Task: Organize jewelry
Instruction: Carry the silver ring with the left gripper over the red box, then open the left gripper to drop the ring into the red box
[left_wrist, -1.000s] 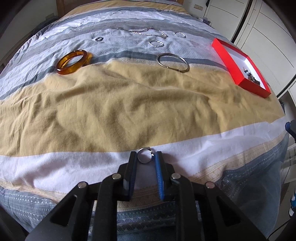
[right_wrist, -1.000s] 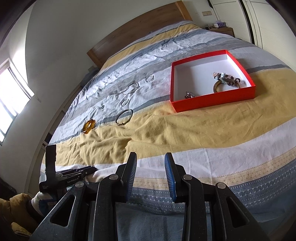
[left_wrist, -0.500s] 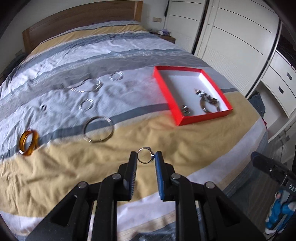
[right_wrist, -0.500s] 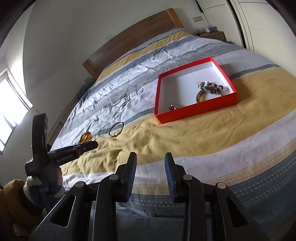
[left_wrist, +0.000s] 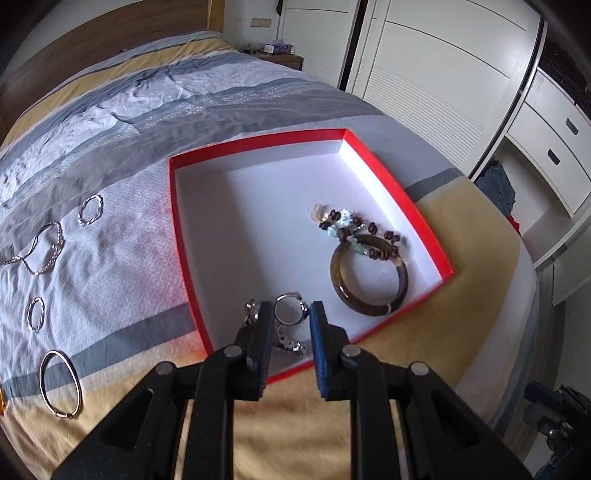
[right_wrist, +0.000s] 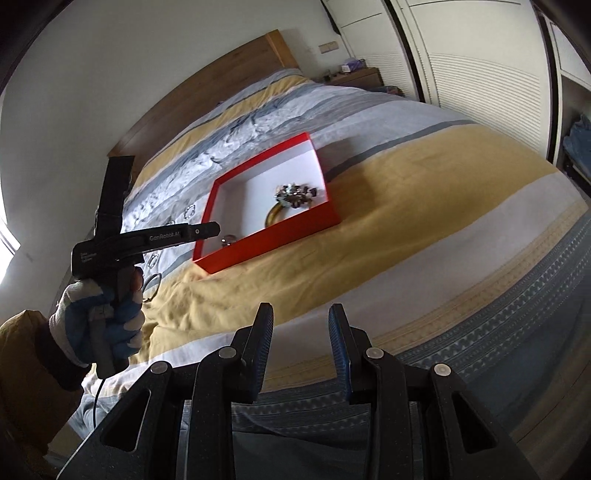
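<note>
My left gripper (left_wrist: 291, 314) is shut on a small silver ring (left_wrist: 290, 312) and holds it over the near corner of the red box (left_wrist: 388, 177). The box holds a brown bangle (left_wrist: 369, 277), a beaded bracelet (left_wrist: 351, 225) and a silver piece (left_wrist: 284, 341) under the fingers. Silver bracelets (left_wrist: 90, 210), a chain (left_wrist: 40, 251) and a large silver bangle (left_wrist: 61, 384) lie on the bedspread to the left. My right gripper (right_wrist: 301, 325) is open and empty above the foot of the bed; the red box (right_wrist: 269, 236) and my left gripper (right_wrist: 218, 230) show ahead.
The striped bedspread (left_wrist: 110, 122) covers the bed. A wooden headboard (right_wrist: 207, 99) stands at the far end. White wardrobe doors (left_wrist: 424, 74) and drawers (left_wrist: 554, 147) stand to the right of the bed. A nightstand (left_wrist: 277, 55) sits beside the headboard.
My left gripper has carried the silver ring right, from the bed's near edge to above the red box. The right gripper stays open and has tilted.
</note>
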